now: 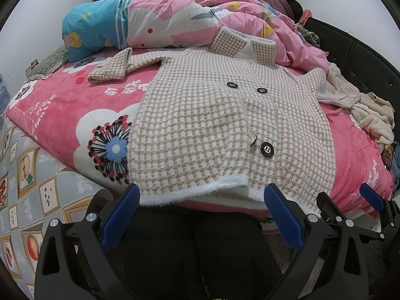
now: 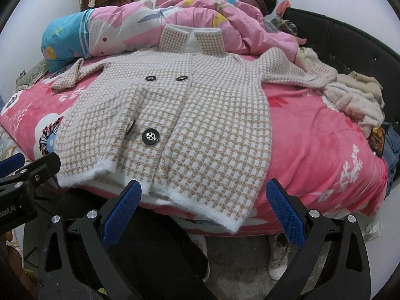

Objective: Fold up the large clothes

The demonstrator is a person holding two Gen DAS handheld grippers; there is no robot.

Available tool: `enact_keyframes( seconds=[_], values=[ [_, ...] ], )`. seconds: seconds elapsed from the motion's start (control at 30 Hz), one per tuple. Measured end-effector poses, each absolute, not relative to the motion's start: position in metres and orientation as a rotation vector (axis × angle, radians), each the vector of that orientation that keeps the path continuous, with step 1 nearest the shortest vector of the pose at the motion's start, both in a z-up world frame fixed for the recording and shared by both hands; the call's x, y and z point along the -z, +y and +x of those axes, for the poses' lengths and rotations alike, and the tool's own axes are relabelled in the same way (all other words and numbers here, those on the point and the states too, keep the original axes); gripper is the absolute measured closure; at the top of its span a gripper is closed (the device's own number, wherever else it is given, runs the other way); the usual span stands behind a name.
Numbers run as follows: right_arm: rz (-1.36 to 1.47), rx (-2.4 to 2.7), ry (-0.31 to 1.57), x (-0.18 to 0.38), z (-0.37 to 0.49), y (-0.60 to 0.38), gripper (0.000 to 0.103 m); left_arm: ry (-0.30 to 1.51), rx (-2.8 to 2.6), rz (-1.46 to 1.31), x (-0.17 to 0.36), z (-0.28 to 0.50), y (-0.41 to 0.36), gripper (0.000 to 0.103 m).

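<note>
Since the houndstooth coat is laid flat, front up, on the pink blanket with its hem hung past the blanket's near edge, nothing's been grabbed yet: left gripper and right gripper are spread wide, empty. If only the fuzzy hem gets pinched, the coat could be dragged off the blanket.

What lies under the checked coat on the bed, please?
The coat lies flat on a pink flowered blanket; its collar rests against the pink quilt. Whatever is directly beneath the coat is hidden.

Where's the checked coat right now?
The checked coat lies spread flat, front up, on the pink blanket, collar against the pink quilt, hem at the bed's near edge before both open grippers.
</note>
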State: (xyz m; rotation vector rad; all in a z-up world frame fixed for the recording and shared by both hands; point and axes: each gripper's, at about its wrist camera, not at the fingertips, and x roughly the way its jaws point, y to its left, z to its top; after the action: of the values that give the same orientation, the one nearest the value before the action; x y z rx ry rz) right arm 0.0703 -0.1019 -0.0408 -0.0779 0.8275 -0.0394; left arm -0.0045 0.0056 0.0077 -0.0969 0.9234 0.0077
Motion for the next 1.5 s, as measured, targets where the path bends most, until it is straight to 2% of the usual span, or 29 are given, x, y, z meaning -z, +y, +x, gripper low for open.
enact_keyframes(
  seconds=[1.5],
  values=[
    [-0.131, 0.087, 0.798, 0.041, 0.088, -0.096, 0.007, 0.880, 0.030, -0.125, 0.002, 0.022, 0.028, 0.005]
  ],
)
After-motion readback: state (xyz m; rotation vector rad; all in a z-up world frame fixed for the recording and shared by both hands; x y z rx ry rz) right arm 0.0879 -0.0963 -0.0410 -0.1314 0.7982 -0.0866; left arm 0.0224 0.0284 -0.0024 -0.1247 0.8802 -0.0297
